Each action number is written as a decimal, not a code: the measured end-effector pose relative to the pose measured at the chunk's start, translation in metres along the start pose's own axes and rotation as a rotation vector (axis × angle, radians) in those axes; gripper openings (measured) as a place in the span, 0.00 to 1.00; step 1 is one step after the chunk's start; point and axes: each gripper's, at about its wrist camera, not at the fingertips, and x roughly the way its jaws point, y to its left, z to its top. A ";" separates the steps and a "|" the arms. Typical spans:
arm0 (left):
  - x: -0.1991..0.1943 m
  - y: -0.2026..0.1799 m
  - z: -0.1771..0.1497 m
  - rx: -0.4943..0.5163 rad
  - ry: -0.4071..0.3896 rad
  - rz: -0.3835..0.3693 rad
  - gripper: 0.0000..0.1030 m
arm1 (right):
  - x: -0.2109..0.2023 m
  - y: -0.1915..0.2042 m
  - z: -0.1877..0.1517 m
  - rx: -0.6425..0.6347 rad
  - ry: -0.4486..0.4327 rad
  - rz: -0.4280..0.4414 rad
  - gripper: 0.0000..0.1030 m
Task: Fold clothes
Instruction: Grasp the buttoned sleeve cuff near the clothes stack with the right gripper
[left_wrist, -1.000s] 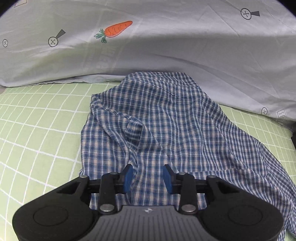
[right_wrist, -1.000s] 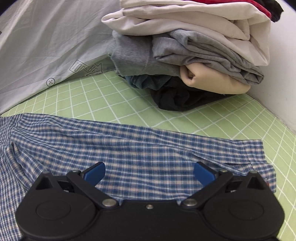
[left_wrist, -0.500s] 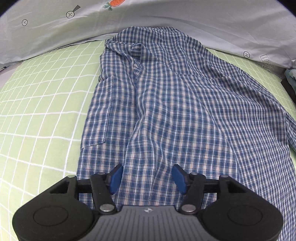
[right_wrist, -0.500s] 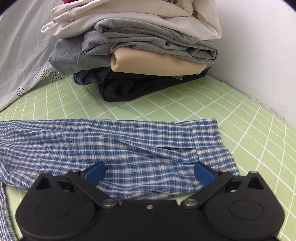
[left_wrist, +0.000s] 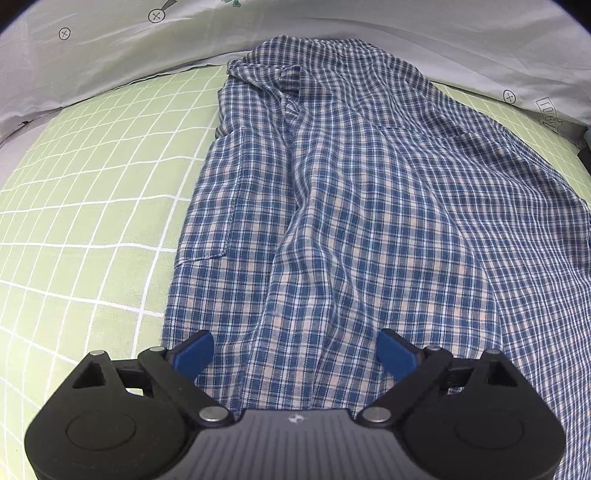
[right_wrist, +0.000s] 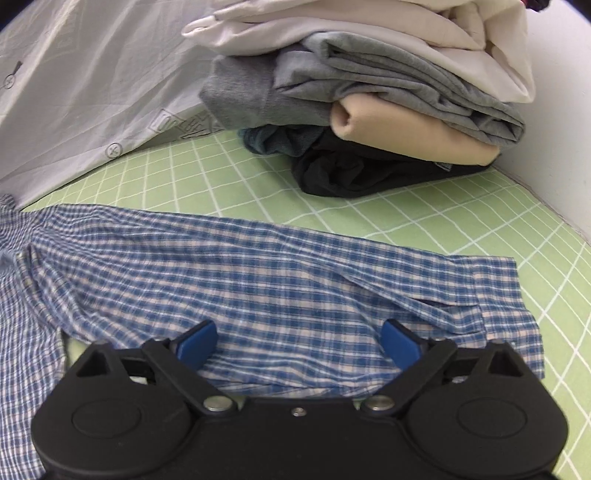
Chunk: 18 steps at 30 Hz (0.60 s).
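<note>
A blue-and-white checked shirt (left_wrist: 351, 203) lies spread on the green grid bedsheet (left_wrist: 92, 184), collar at the far end by the bedding. My left gripper (left_wrist: 295, 343) hangs over the shirt's near hem; its jaws are opening wide, with cloth below them and nothing pinched. The right wrist view shows one sleeve (right_wrist: 295, 277) stretched out to the right, cuff (right_wrist: 498, 295) at its end. My right gripper (right_wrist: 299, 332) sits low over the sleeve's near edge. Its jaws are closing with the sleeve cloth between the blue pads, which still stand apart from it.
A tall stack of folded clothes (right_wrist: 369, 92) stands behind the sleeve against a white wall (right_wrist: 561, 110). A pale grey printed duvet (left_wrist: 110, 55) borders the far side of the sheet (right_wrist: 406, 214) and rises behind the shirt's collar.
The left gripper drew back from the shirt's middle to its near hem and its jaws spread wide. The right gripper swung toward the cuff and back, and its pads came slightly closer together.
</note>
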 end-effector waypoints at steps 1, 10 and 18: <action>0.000 0.000 -0.001 0.001 0.000 -0.001 0.97 | -0.002 0.007 0.000 -0.010 -0.004 0.015 0.56; -0.001 0.002 -0.005 0.024 0.001 -0.013 1.00 | -0.003 0.044 0.006 0.002 0.004 0.060 0.46; -0.002 0.002 -0.006 0.029 -0.003 -0.014 1.00 | -0.008 -0.016 0.002 0.025 -0.025 -0.221 0.92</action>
